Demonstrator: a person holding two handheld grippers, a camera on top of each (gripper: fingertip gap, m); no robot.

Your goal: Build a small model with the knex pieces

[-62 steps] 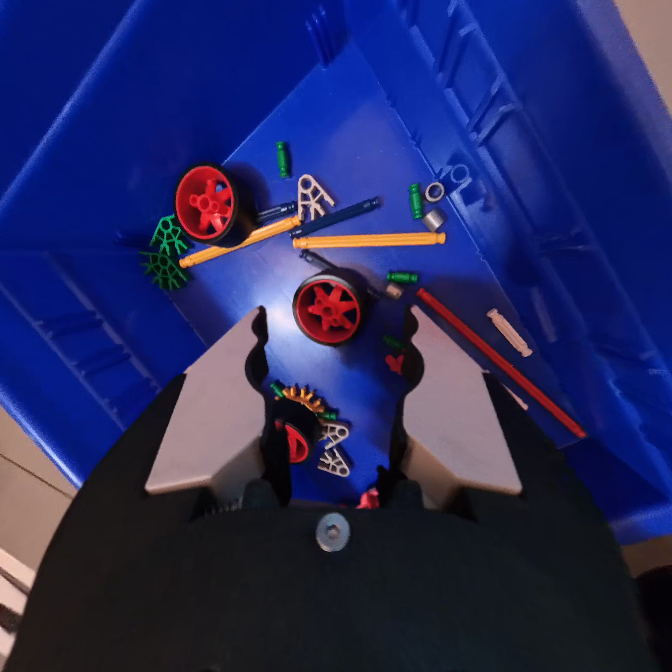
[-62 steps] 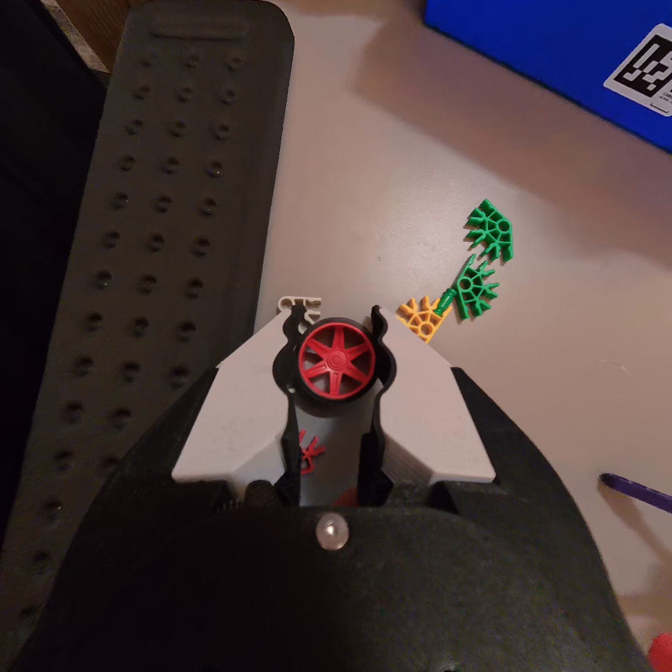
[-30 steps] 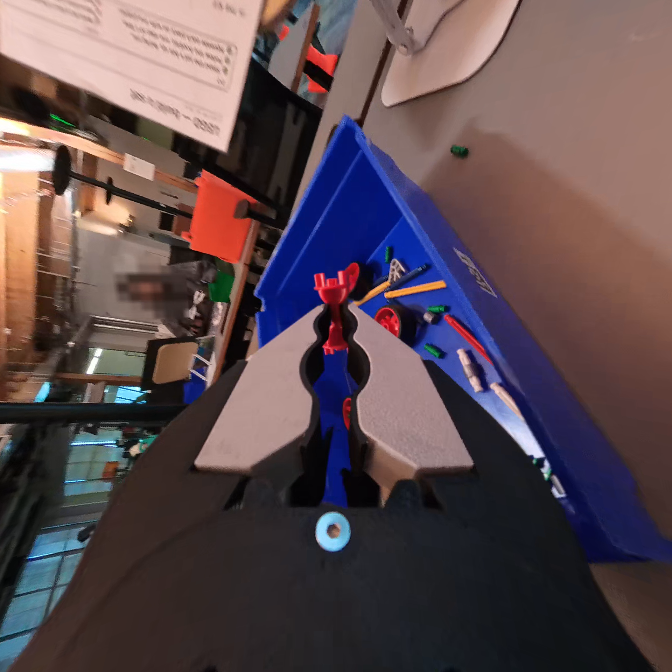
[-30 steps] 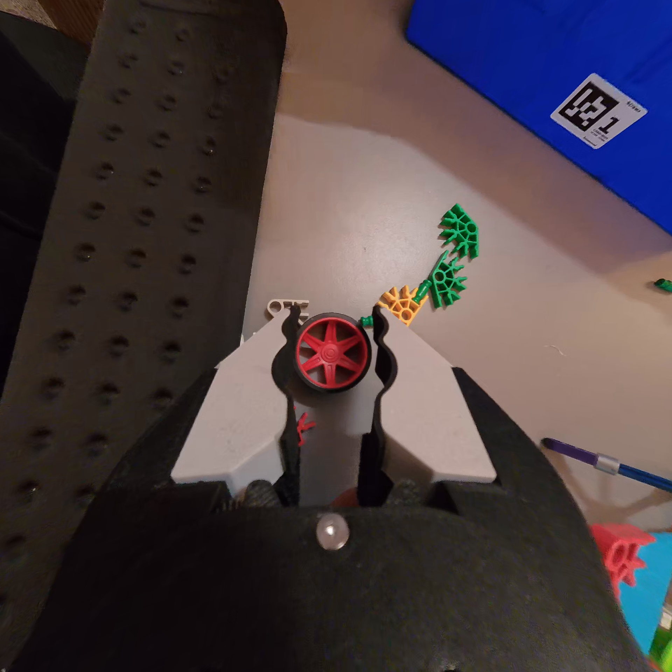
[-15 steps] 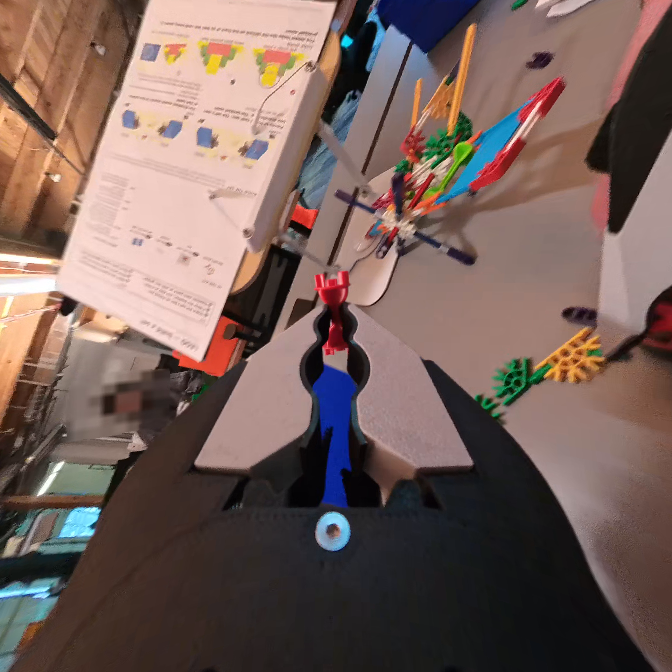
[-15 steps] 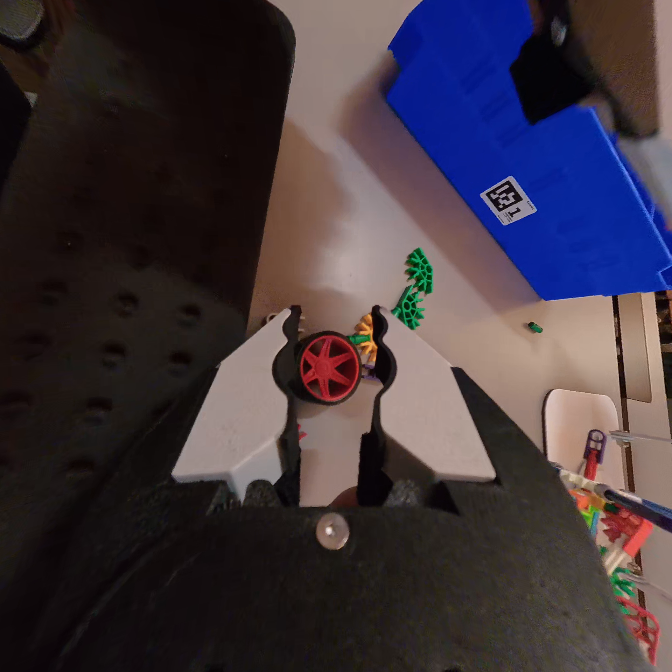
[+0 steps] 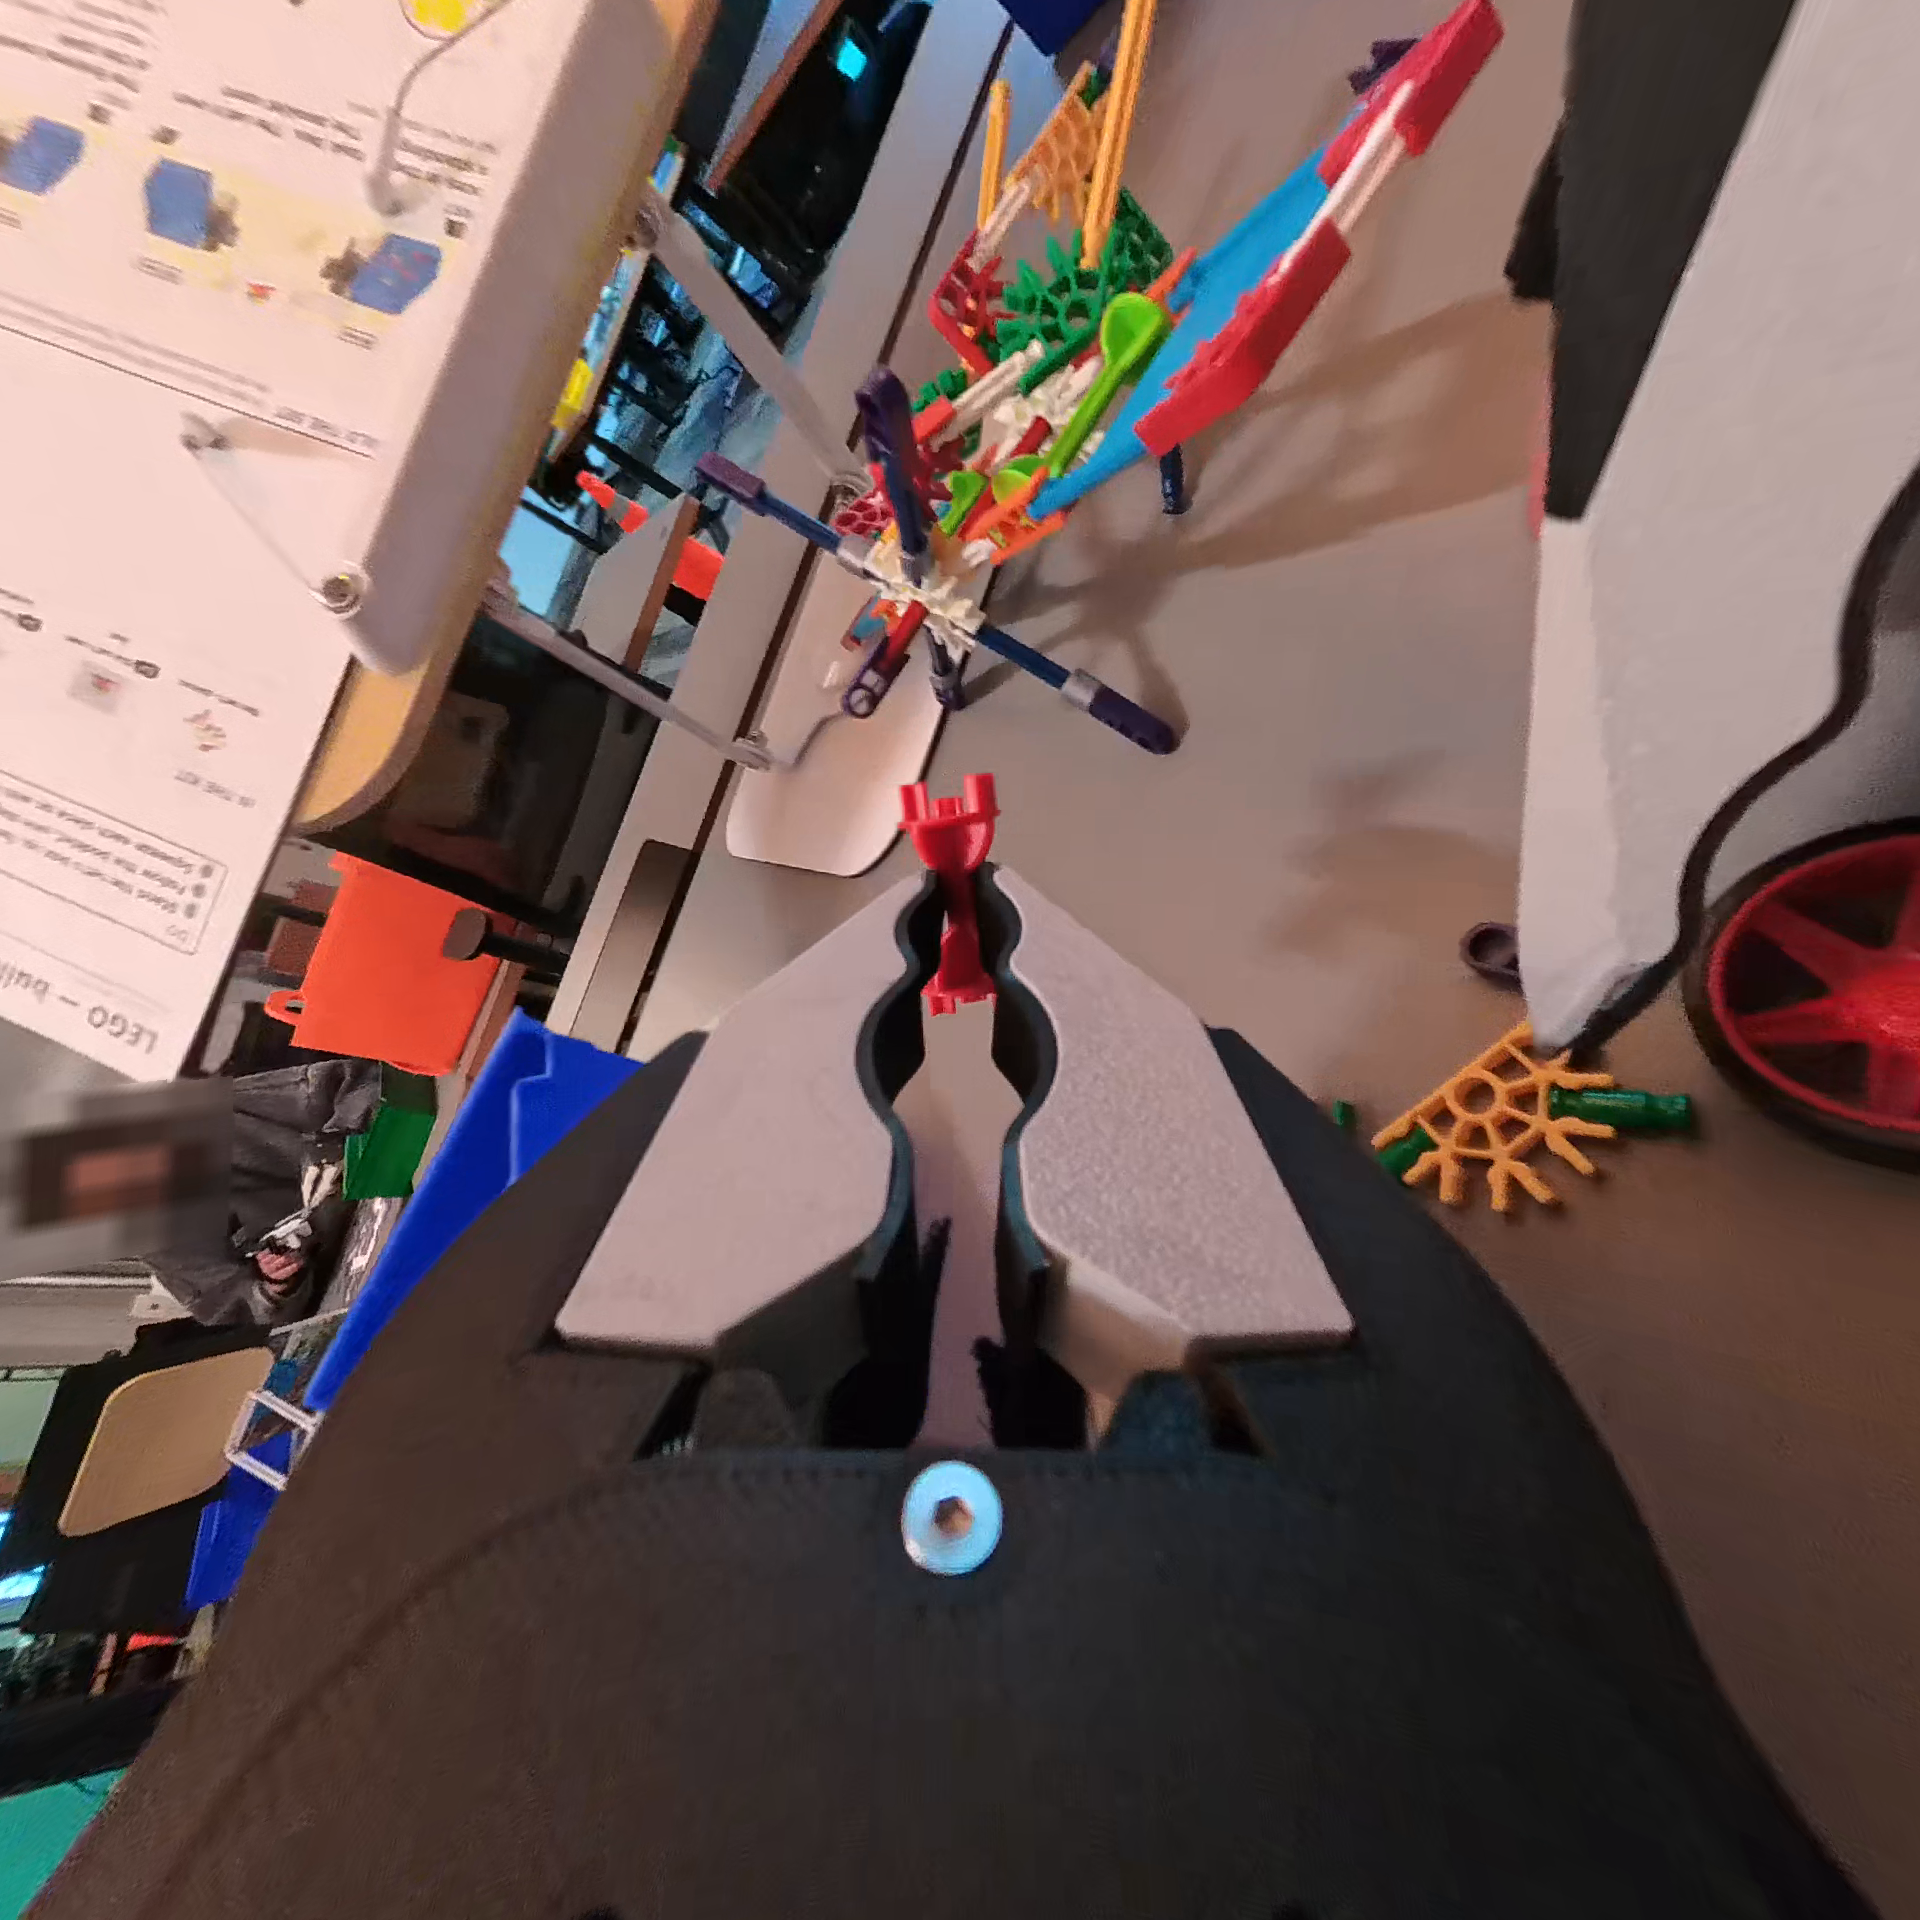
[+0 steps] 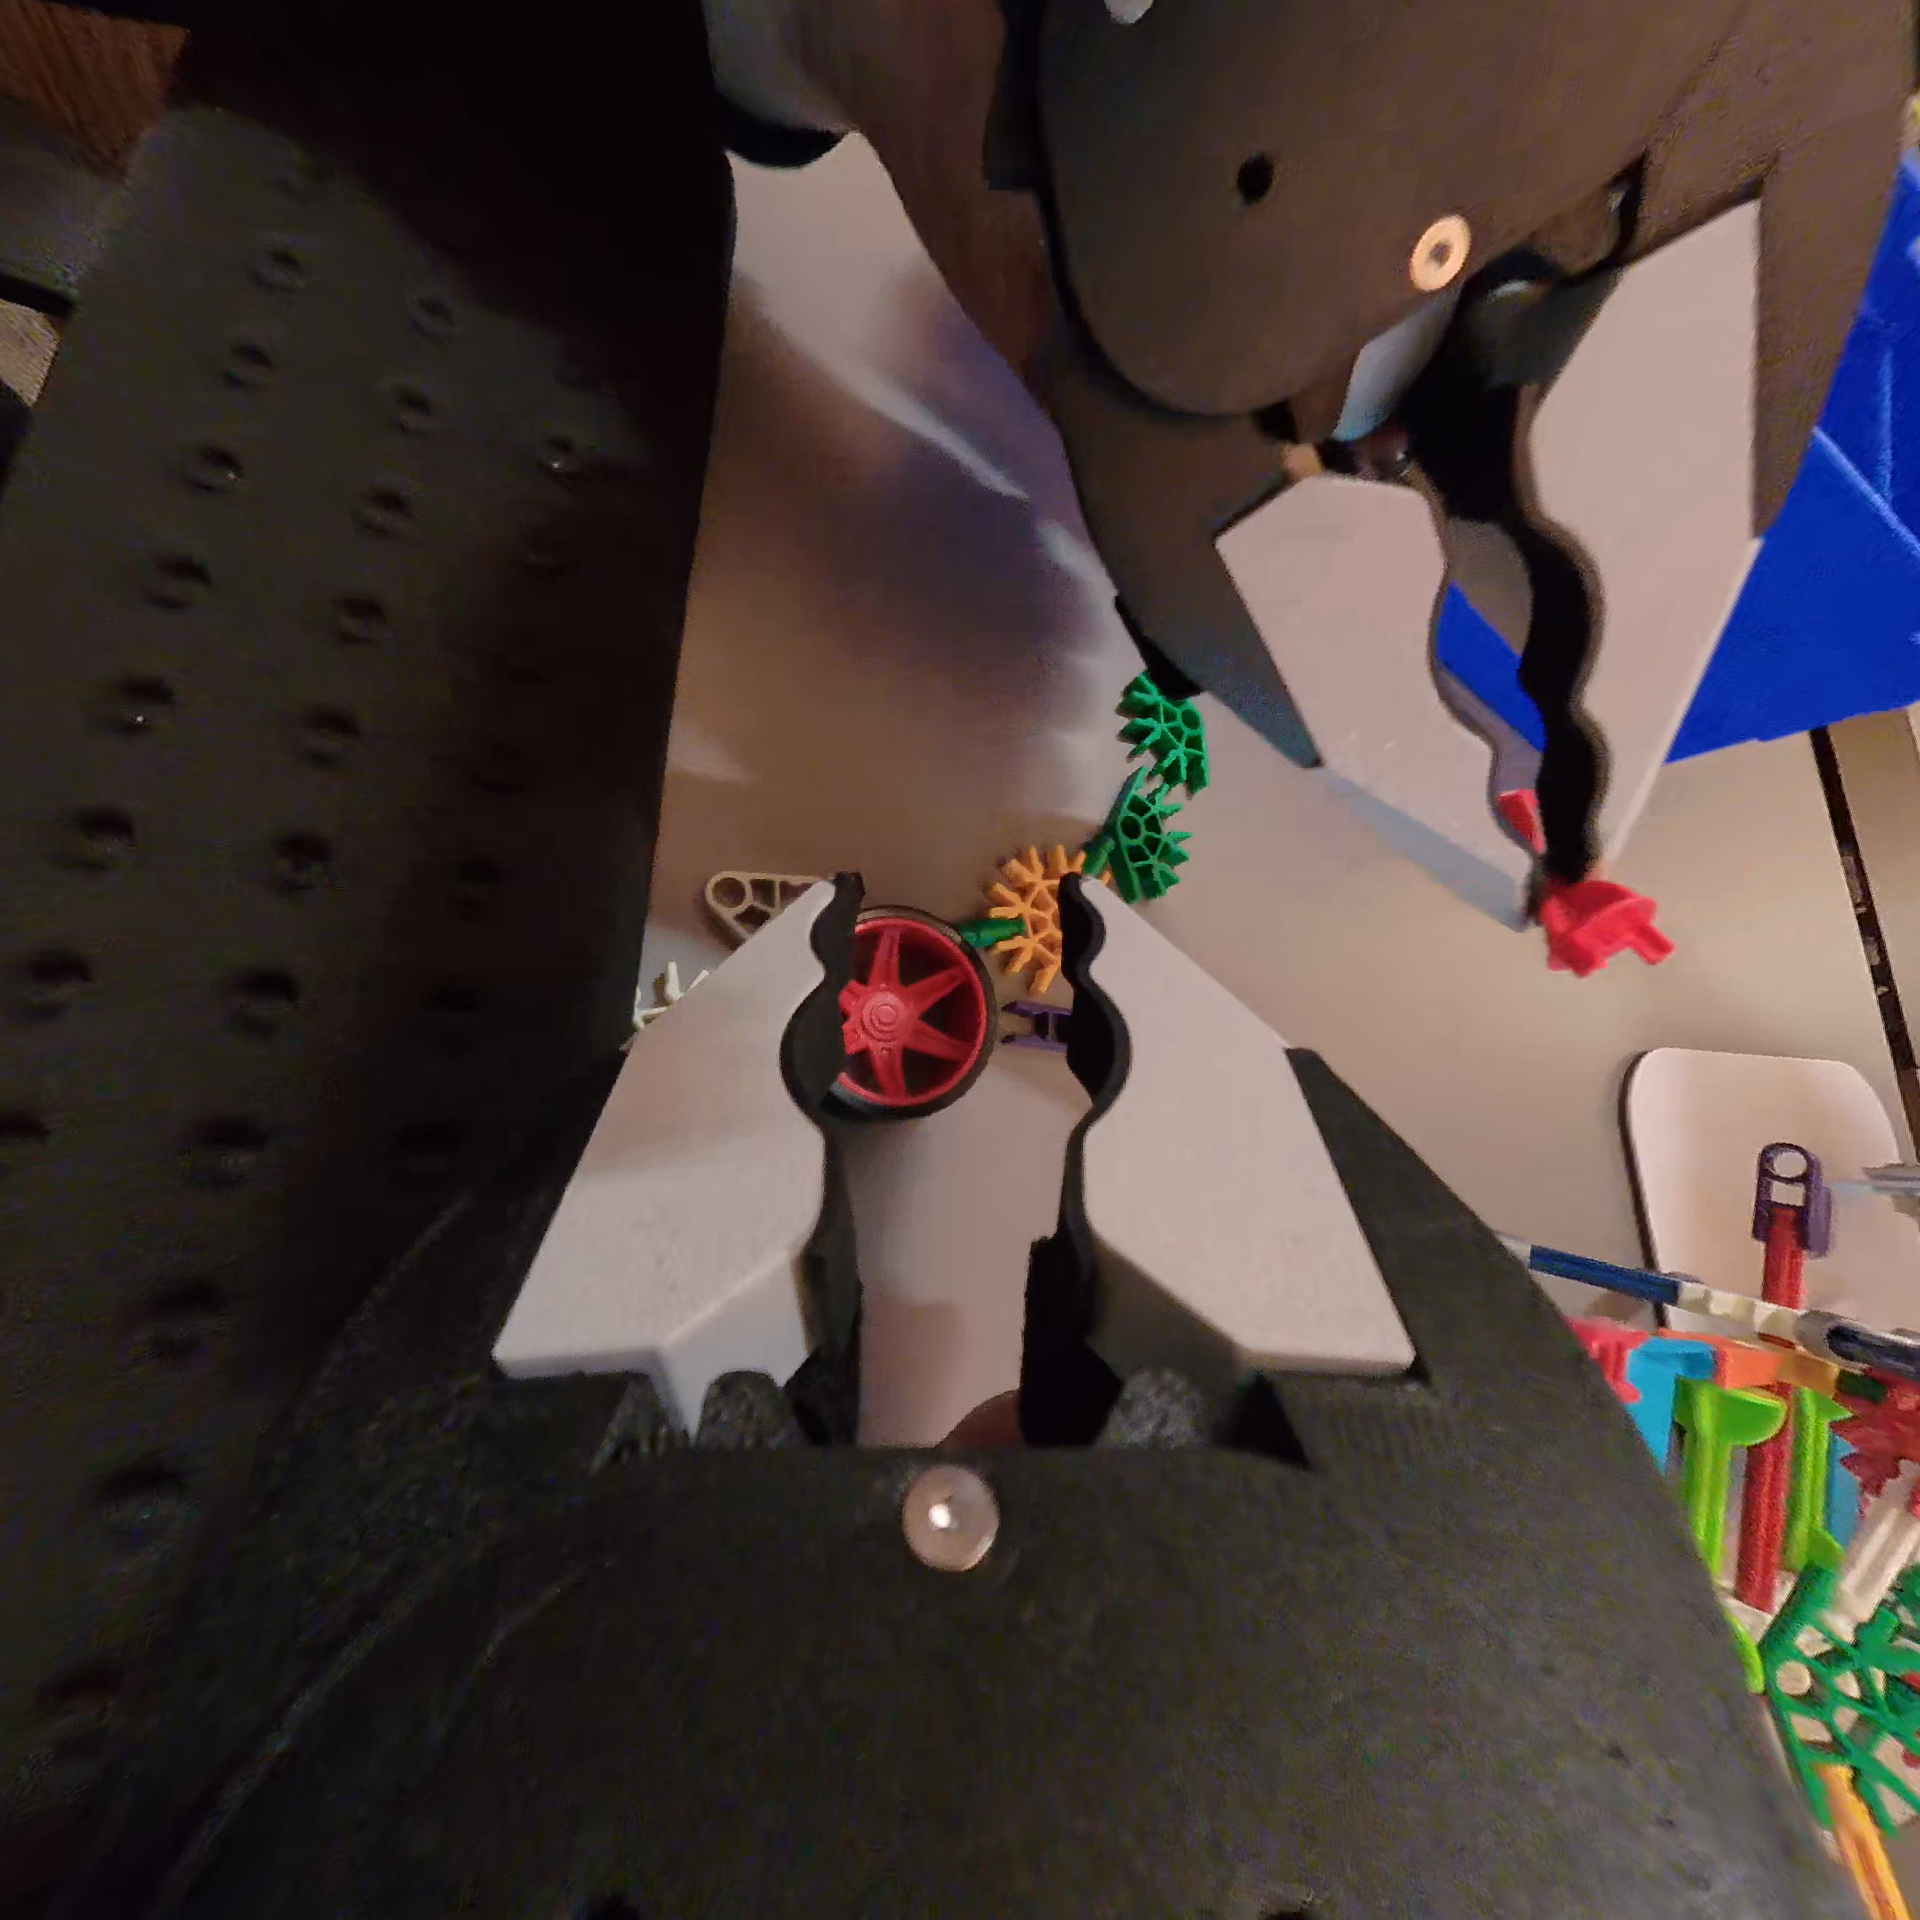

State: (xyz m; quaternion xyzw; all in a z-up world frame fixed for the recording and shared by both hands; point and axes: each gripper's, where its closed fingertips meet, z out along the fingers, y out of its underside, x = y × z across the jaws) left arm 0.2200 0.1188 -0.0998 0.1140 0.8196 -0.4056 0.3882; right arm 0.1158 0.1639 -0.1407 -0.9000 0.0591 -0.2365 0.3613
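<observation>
My left gripper (image 7: pixel 951 883) is shut on a small red connector (image 7: pixel 948 894) that sticks out past its fingertips. It also shows in the right wrist view (image 8: pixel 1558 873), hanging above the table at the upper right with the red connector (image 8: pixel 1590 925). My right gripper (image 8: pixel 956 904) has its jaws apart around a black wheel with a red hub (image 8: pixel 904 1023). The wheel is tilted and leans in the left finger's notch, with a gap to the right finger. In the left wrist view one right-gripper finger (image 7: pixel 1662 623) and the wheel (image 7: pixel 1818 987) show at the right edge.
An orange connector (image 8: pixel 1029 914), green connectors (image 8: pixel 1164 769), a grey connector (image 8: pixel 753 899) and a purple piece (image 8: pixel 1039 1023) lie on the table by the wheel. A black perforated panel (image 8: pixel 312 727) stands left. A blue bin (image 8: pixel 1849 520), a colourful rod model (image 7: pixel 1039 416) and an instruction sheet on a stand (image 7: pixel 208 312) are near.
The left gripper shut on the red connector in the blue bin, lifted it out and swung over the table beside the right gripper. The wheel has tilted toward the right gripper's left finger.
</observation>
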